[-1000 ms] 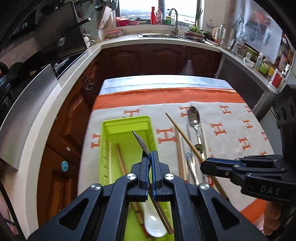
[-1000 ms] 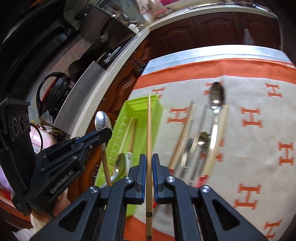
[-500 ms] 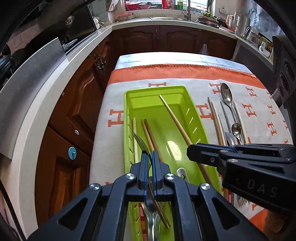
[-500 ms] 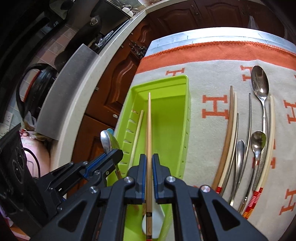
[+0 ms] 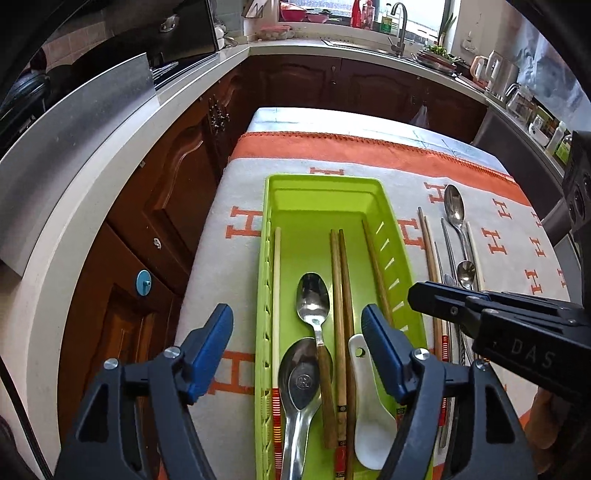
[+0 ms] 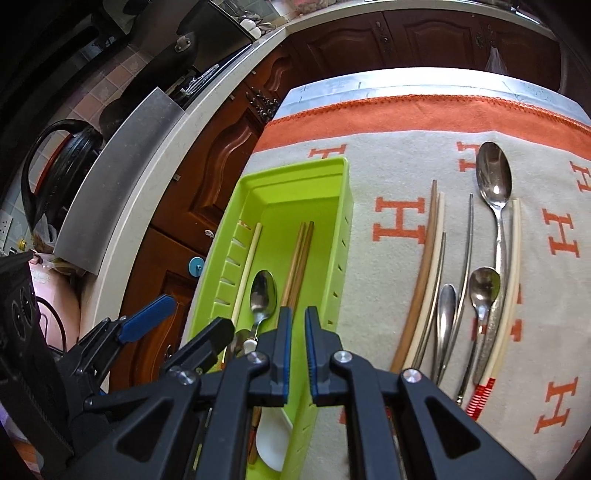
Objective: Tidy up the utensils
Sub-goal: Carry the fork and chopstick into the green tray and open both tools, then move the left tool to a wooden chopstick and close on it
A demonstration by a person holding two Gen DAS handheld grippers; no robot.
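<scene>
A lime green tray (image 5: pixel 325 184) (image 6: pixel 343 206) lies on the cloth. In it are a wood-handled spoon (image 5: pixel 313 299), a large steel spoon (image 5: pixel 301 380), a white ceramic spoon (image 5: pixel 369 421), brown chopsticks (image 5: pixel 341 280) and a pale chopstick (image 5: pixel 276 280). My left gripper (image 5: pixel 297 343) is wide open above the tray's near end, holding nothing. My right gripper (image 6: pixel 298 350) hovers over the tray's right wall, jaws slightly apart, with nothing between them. Right of the tray lie loose chopsticks (image 6: pixel 424 273) and steel spoons (image 6: pixel 495 184).
The cloth (image 6: pixel 399 221) is beige with orange H marks and an orange border. Dark wooden cabinets (image 5: pixel 170 206) and a pale counter (image 5: pixel 110 155) run along the left. A sink and bottles (image 5: pixel 391 22) are far behind. A black kettle (image 6: pixel 59 166) sits at left.
My left gripper opened and released the wood-handled spoon into the tray. My right gripper let go of its chopstick, which now lies along the tray's right side.
</scene>
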